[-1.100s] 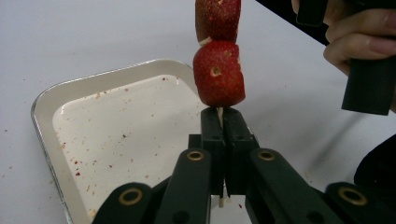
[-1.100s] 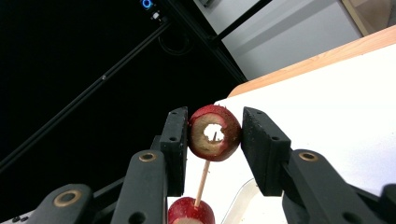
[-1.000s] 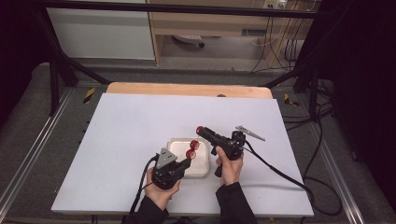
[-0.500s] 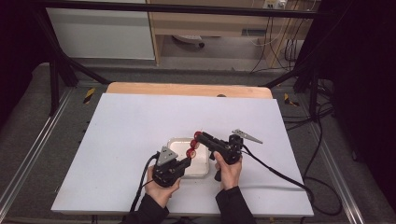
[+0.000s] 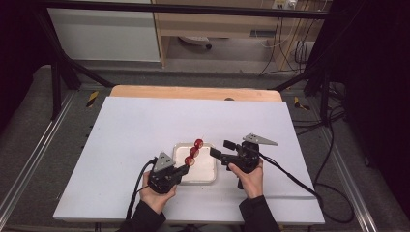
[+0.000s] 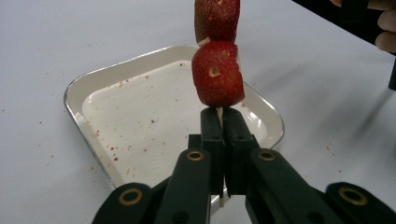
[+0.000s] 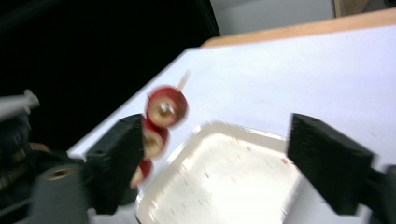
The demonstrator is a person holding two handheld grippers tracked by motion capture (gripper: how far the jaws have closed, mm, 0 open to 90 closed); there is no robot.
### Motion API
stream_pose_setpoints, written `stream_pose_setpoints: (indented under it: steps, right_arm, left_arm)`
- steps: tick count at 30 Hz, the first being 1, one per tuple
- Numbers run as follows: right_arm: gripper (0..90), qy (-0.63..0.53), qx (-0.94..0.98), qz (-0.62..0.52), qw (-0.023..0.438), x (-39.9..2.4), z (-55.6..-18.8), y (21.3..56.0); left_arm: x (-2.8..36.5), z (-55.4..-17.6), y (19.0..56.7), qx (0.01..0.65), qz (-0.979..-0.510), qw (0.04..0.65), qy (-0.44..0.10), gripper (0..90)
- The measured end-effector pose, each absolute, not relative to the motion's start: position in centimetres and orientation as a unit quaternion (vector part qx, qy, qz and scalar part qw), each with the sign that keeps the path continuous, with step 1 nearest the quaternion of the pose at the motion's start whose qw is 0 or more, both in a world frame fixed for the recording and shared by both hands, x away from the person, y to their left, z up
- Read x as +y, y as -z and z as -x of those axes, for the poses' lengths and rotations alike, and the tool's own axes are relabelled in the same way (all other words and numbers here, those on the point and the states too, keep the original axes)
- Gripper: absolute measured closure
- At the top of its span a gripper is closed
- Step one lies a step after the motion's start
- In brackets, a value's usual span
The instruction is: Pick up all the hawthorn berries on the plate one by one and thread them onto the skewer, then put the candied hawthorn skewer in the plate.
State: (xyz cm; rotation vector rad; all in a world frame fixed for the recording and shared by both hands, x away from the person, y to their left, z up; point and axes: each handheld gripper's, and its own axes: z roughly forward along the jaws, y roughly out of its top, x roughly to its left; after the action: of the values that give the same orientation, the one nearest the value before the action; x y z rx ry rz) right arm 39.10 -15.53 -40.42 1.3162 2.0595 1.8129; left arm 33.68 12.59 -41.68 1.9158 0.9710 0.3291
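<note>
Landmark = white tray [image 5: 205, 171], a shallow rounded-corner dish w/ a metal rim, sitting on the white table [image 5: 121, 145] near the person's edge. Tray inside is speckled w/ small red crumbs.

Left gripper [image 5: 183, 169]: at the tray's near-left corner, jaws pressed together on the bottom end of a thin wooden skewer [image 6: 219, 112]. In the left gripper view the stick runs up between the two black pads, w/ no gap visible beside it. Skewer leans up and away over the tray's left half, its bare tip poking out past the tray's far rim in the high view.

On the skewer: three red fruit pieces [image 5: 194, 152], strawberry-like, stacked touching one another. The lowest sits just above the left pads, hanging over the tray and not resting on it.

Right gripper [image 5: 221, 151]: just off the tray's right edge, pointing left toward the fruit. Its jaws have just been opening; they now stand wide apart w/ nothing between the pads. In the right gripper view, which is blurred, the fruit pieces [image 7: 161, 119] lie beside the left pad, the tray below.

Writing/brands: none legible on tray, grippers or table.
</note>
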Motion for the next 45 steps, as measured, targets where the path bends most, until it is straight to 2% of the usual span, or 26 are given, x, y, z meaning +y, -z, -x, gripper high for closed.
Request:
stream_pose_setpoints:
  steps: [7,14,22,30,45]
  right_arm:
    - [5.6,-0.54,0.729,-0.411,0.086,-17.1,-38.6,41.2]
    - [0.6,-0.485,0.772,-0.397,0.104,-18.9,-37.9,42.6]
    - [0.6,-0.448,0.793,-0.396,0.119,-21.4,-36.9,44.2]
    - [0.6,-0.442,0.801,-0.388,0.109,-23.6,-35.9,45.4]
    - [0.9,-0.439,0.794,-0.404,0.113,-25.8,-34.8,45.9]
  left_arm:
    - [14.6,-33.9,41.3,0.39,-0.79,0.454,-0.133,88.1]
    - [15.8,-34.5,40.8,0.383,-0.804,0.438,-0.124,88.1]
    - [16.1,-35.4,40.2,0.376,-0.818,0.419,-0.117,88.0]
    - [15.3,-36.5,39.6,0.367,-0.834,0.396,-0.113,88.0]
    - [13.1,-39.0,39.6,0.369,-0.852,0.356,-0.102,88.0]
